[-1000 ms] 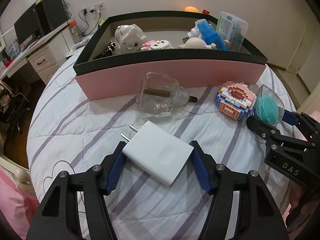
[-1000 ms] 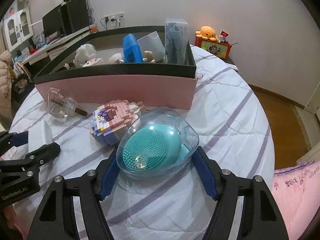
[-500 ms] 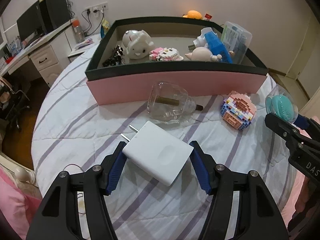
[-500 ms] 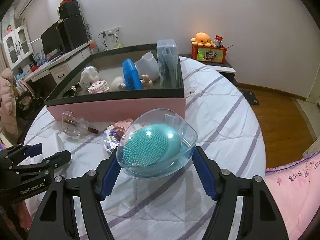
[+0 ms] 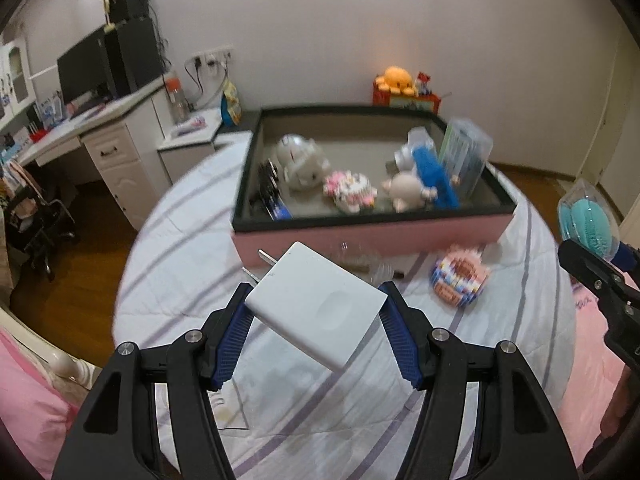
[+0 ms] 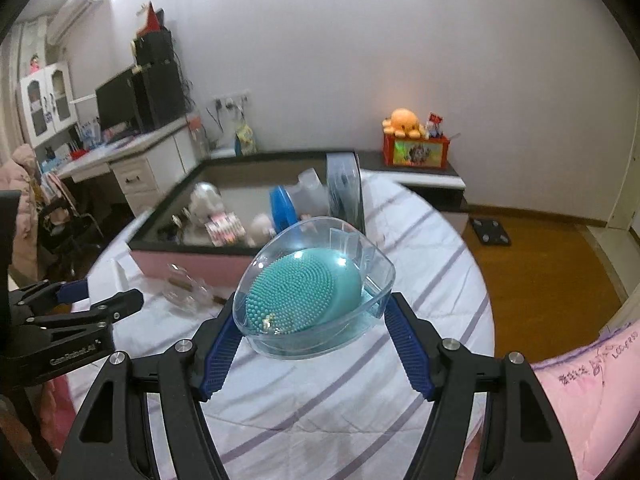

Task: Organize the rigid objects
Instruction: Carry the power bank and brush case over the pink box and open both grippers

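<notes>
My left gripper [image 5: 316,320] is shut on a white plug adapter [image 5: 316,306] and holds it above the striped bed cover. My right gripper [image 6: 316,314] is shut on a clear case with a teal brush [image 6: 308,292] and holds it in the air; the case also shows at the right edge of the left wrist view [image 5: 588,216]. The pink box with a dark rim [image 5: 372,236] stands ahead and holds several toys. A clear glass bottle [image 6: 186,286] and a block-built toy [image 5: 458,276] lie on the cover in front of the box.
A white desk [image 5: 104,140] with a monitor stands at the left. A red box with an orange plush [image 6: 416,140] stands on a low shelf behind the bed. Wooden floor lies around the bed. Pink bedding [image 6: 580,392] lies at the lower right.
Both grippers have risen from the bed with their objects. The box now appears lower and farther, and its inside shows.
</notes>
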The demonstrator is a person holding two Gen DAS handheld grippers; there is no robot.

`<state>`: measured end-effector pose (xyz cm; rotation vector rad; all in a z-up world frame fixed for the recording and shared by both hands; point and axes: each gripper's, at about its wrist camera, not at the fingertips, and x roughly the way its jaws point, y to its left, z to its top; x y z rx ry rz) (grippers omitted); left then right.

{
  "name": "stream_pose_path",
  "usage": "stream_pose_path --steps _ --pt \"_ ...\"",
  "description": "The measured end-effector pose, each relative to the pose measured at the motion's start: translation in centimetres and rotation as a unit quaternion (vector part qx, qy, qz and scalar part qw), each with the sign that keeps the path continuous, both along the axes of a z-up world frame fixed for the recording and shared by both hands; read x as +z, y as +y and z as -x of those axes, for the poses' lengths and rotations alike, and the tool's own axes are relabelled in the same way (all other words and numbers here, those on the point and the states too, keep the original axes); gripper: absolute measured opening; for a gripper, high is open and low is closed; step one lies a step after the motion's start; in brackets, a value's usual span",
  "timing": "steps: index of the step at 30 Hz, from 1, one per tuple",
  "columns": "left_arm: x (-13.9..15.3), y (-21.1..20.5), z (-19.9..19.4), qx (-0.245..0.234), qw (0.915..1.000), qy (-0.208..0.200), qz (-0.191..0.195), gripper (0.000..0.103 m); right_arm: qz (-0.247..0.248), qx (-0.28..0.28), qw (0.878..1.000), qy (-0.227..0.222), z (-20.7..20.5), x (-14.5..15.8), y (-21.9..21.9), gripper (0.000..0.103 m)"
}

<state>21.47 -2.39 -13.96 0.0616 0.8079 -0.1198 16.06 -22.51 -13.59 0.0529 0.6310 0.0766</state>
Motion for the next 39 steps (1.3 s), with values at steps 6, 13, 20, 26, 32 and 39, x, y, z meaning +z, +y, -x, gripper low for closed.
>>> stream_pose_path --steps 6,13,20,26,32,39 --pt "3.5 0.7 1.5 0.014 0.9986 -0.05 -0.004 0.064 0.009 0.007 0.999 -0.044 1.8 3.3 1.0 0.071" --pt "6.3 1.5 3.7 0.01 0.996 -0.088 -0.005 0.064 0.011 0.011 0.998 -0.062 3.5 5.1 2.1 0.071" --pt "7.4 2.1 5.1 0.012 0.9945 -0.104 -0.001 0.064 0.011 0.014 0.997 -0.071 4.2 5.7 2.6 0.071" --pt "8.0 2.7 6.4 0.015 0.9928 -0.119 0.003 0.064 0.012 0.015 0.996 -0.083 5.2 6.3 2.9 0.071" --pt "8.0 2.7 6.6 0.013 0.9929 -0.118 0.006 0.064 0.014 0.015 0.996 -0.085 5.8 6.3 3.3 0.071" --pt "7.9 2.5 5.8 0.011 0.9933 -0.115 0.007 0.064 0.015 0.018 0.996 -0.083 5.2 6.3 3.3 0.071"
